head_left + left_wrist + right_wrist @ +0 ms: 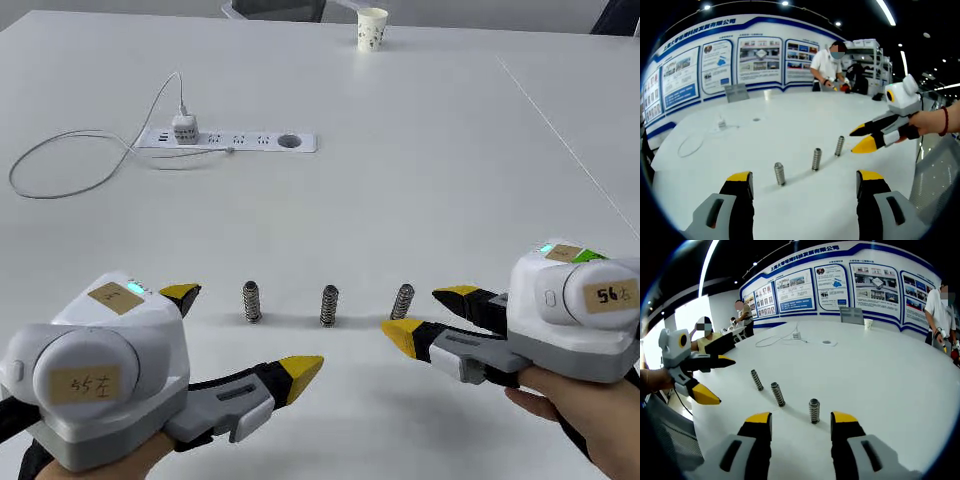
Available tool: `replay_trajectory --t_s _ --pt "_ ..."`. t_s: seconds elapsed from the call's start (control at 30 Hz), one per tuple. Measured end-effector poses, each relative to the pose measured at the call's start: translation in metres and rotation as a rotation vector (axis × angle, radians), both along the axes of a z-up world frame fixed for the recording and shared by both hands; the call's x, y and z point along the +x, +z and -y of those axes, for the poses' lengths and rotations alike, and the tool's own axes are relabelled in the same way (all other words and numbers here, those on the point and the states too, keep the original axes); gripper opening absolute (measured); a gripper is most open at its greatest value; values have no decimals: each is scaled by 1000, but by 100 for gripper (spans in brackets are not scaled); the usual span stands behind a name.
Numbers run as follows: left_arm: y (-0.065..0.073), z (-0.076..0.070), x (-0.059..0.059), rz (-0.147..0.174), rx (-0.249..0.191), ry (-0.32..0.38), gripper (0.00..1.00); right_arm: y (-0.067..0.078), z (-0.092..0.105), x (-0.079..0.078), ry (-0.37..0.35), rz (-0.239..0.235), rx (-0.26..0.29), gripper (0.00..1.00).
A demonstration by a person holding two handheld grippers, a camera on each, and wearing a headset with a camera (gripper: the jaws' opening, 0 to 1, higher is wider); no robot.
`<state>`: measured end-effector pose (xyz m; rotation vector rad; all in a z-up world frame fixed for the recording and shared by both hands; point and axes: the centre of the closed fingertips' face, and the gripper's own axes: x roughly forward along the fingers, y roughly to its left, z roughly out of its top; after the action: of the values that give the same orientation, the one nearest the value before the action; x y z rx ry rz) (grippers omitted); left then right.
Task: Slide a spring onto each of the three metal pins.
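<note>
Three metal springs stand upright in a row on the white table: left spring (252, 301), middle spring (329, 305), right spring (402, 301). The coils hide any pin inside them. My left gripper (242, 335) is open at the near left, with the left spring (779, 173) just ahead between its yellow-tipped jaws and nothing held. My right gripper (428, 314) is open too, just right of the right spring, which stands close in front of its jaws (814, 410). The middle spring (777, 393) and the left spring (756, 379) lie beyond. The right gripper (865, 137) shows in the left gripper view.
A white power strip (228, 141) with a plugged charger and a looping white cable (70, 160) lies at the far left. A paper cup (372, 29) stands at the table's far edge. People stand beyond the table (826, 70).
</note>
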<state>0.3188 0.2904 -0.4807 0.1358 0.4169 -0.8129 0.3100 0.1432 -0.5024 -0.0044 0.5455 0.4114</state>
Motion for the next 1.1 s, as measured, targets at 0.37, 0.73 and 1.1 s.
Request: replay_trajectory --t_s 0.37,0.73,1.1 --pt "2 -8 -3 -19 0 -19 93 14 -2 -15 27 -11 9 65" --pt "9 -14 -8 -22 -6 -22 100 19 -2 -28 46 -21 -2 75" --pt "9 -22 -11 -34 10 -8 100 21 -7 -34 47 -26 21 84"
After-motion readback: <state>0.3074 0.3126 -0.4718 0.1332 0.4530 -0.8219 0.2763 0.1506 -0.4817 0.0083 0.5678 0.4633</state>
